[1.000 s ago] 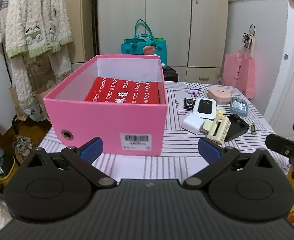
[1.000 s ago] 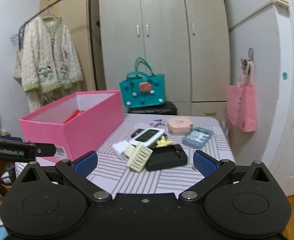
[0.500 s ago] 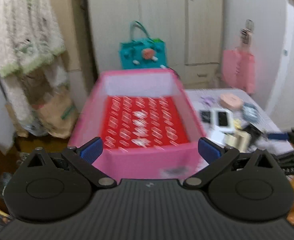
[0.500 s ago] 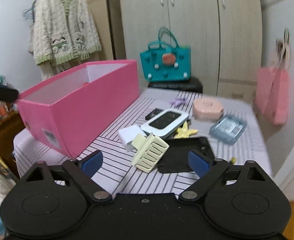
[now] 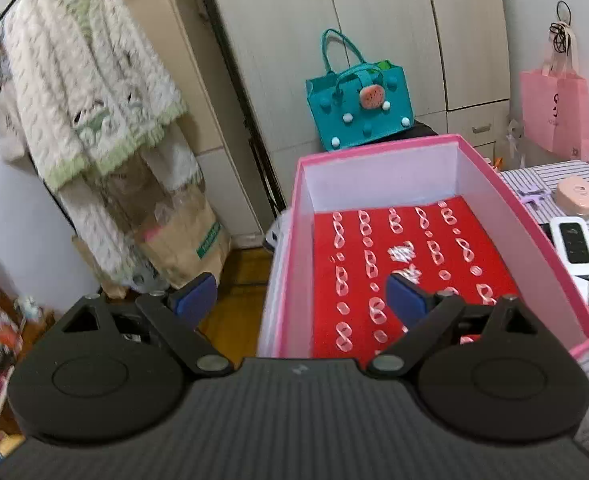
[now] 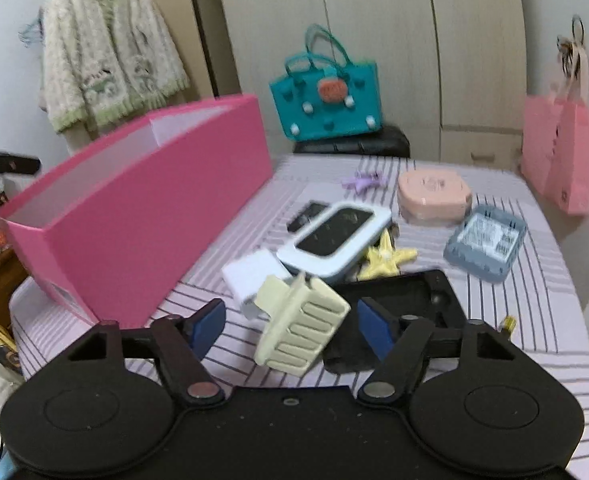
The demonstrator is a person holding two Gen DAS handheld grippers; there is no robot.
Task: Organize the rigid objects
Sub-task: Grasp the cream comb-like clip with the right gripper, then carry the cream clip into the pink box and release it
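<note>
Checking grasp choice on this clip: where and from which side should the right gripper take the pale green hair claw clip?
Grip the pale green hair claw clip across its ribbed body, coming from the near table edge, angled down. It lies between the right gripper, whose closing fingers do not yet touch it. Its long flanks face them; the charger and black tray crowd its far side.

In the left wrist view, the right edge of the frame cuts off the striped bench [image 5: 550, 178] and the white device [image 5: 574, 244] lying on it, and the pink box [image 5: 490, 196] hides the bench surface behind its right wall. In the right wrist view, the whole scene is motion-blurred, so the print on the grey-blue case [image 6: 486, 242] at right of centre cannot be read. There the cream hair claw [image 6: 300, 326] covers part of the black tray [image 6: 410, 292], and the box's near wall hides its inside.
</note>
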